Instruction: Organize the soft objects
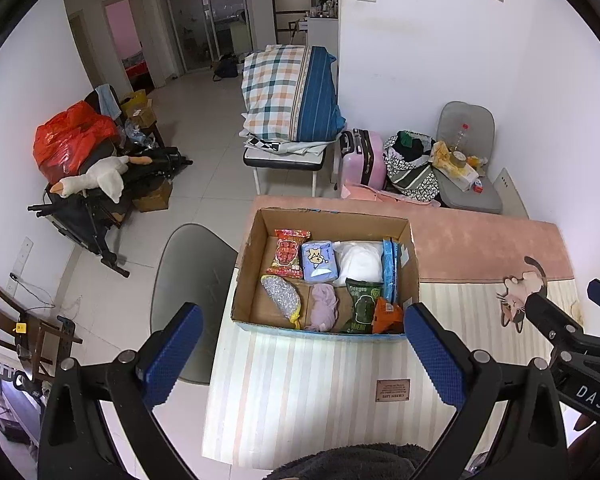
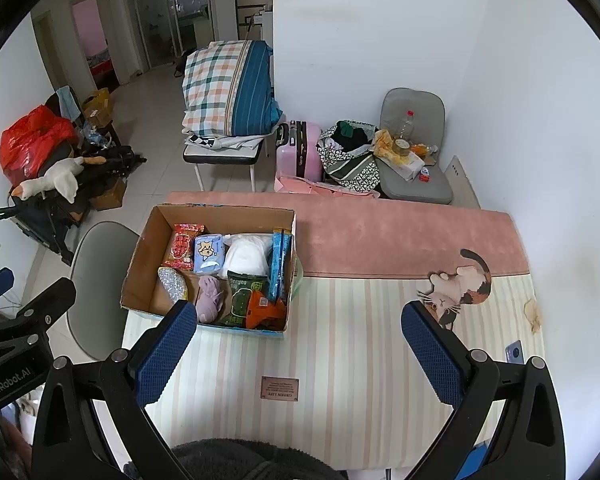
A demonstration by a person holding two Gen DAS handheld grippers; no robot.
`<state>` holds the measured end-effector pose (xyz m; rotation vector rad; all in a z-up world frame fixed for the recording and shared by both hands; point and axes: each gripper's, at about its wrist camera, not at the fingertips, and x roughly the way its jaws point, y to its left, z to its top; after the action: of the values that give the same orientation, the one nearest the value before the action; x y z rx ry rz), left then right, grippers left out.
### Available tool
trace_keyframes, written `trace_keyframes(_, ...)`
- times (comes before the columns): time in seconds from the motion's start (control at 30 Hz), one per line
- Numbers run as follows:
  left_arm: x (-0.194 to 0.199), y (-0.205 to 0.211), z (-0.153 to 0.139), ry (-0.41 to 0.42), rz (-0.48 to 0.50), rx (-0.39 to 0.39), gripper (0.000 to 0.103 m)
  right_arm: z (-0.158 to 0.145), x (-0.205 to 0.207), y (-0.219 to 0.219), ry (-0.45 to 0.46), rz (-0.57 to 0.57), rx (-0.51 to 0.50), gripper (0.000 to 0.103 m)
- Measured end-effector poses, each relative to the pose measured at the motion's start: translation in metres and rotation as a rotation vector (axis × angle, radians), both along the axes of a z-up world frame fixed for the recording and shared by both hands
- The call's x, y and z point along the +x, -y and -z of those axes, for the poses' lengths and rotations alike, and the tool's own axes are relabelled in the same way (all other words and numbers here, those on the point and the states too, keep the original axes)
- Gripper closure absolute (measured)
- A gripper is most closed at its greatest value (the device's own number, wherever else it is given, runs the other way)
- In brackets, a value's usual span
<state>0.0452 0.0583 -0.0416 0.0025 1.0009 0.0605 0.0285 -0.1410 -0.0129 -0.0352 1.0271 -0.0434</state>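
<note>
tabletop [image 2: 340, 340] wears a striped mat with a pink band, in a tiled room with a grey chair [image 2: 414, 152] at 1 o'clock. cardboard box [image 1: 260, 264] of soft packets sits beyond the left tool [image 1: 304, 344], at 11 o'clock from the right tool [image 2: 300, 344]; both tools gape, holding nothing.

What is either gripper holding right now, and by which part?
Nothing. The left gripper and right gripper are both open and empty, above the striped mat, with every item lying in the cardboard box.
</note>
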Motion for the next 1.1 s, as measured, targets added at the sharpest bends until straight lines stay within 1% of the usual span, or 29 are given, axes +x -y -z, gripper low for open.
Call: trace_keyframes(1.1, -0.0012, -0.0037, 0.0020, 0.000, -0.002, 0.001, 0.000, -0.0033, 0.0040, -0.0007, 0.013, 0.001, -0.002, 0.000)
